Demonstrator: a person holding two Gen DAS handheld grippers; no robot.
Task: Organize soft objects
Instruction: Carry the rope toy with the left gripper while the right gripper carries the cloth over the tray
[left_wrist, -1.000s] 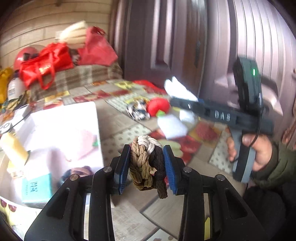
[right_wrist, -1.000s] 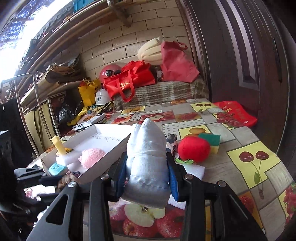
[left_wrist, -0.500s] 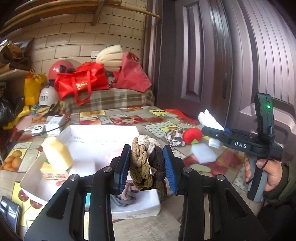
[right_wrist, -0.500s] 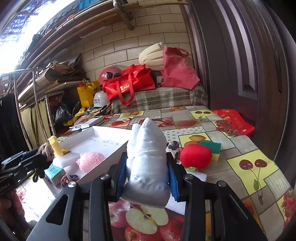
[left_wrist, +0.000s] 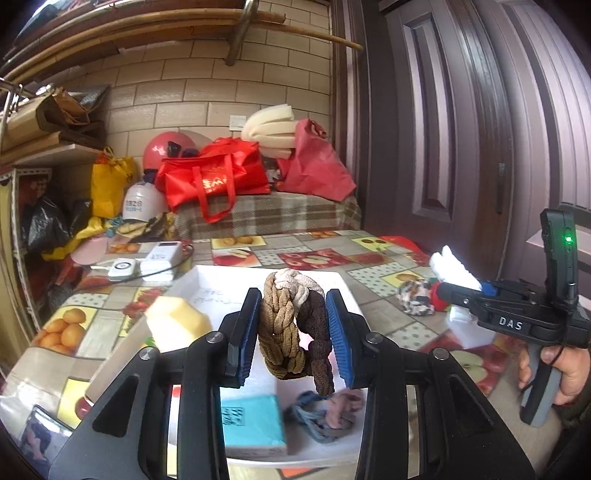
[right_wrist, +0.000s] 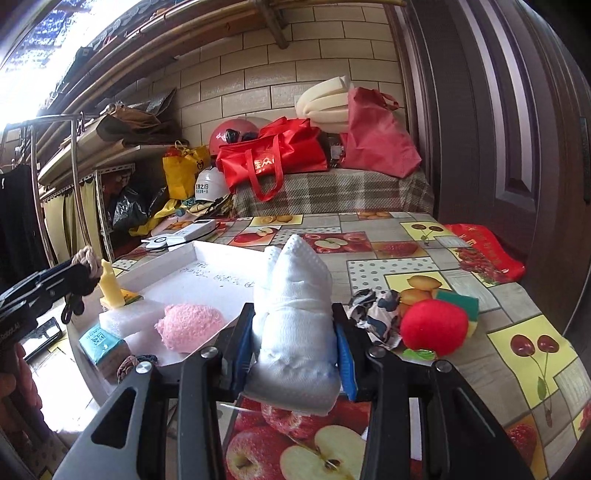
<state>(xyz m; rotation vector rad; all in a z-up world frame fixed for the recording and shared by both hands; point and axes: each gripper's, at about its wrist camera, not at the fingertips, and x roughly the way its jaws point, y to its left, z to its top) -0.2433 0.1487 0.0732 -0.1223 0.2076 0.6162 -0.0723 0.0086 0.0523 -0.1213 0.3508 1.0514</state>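
Left gripper (left_wrist: 291, 332): narrowly parted, blue pads pressed on both flanks of a braided rope knot (left_wrist: 293, 325) in tan, cream and dark brown strands. Knot held upright, cream crown above the pads, brown tail hanging below them. Held in the air above the near end of the white tray (left_wrist: 258, 275), not touching it.

Right gripper (right_wrist: 293, 345): likewise only a little apart, clamped on a rolled white cloth (right_wrist: 293, 306) that stands up between the pads, its pointed top well above them and its folded lower edge bulging out beneath. Held over the fruit-print tablecloth (right_wrist: 524, 343), just beside the tray's right edge.

In the tray (right_wrist: 207, 275): a pink fluffy pad (right_wrist: 188, 325) near the middle, a yellow sponge block (left_wrist: 175, 326) at the left side, a teal-topped sponge (left_wrist: 253, 421) at the near end, and a grey-and-pink bundle of hair ties (left_wrist: 325, 413) next to it, directly under the hanging knot.

On the cloth to the tray's right: a crumpled patterned rag (right_wrist: 373, 306), touching or almost touching a red plush ball (right_wrist: 434, 325), with a green-and-yellow scouring sponge (right_wrist: 460, 301) just behind the ball.

From the left wrist view, right gripper (left_wrist: 480, 288) seen side-on at the right edge, a hand (left_wrist: 565, 373) round its grey handle, white cloth sticking out at its tip.
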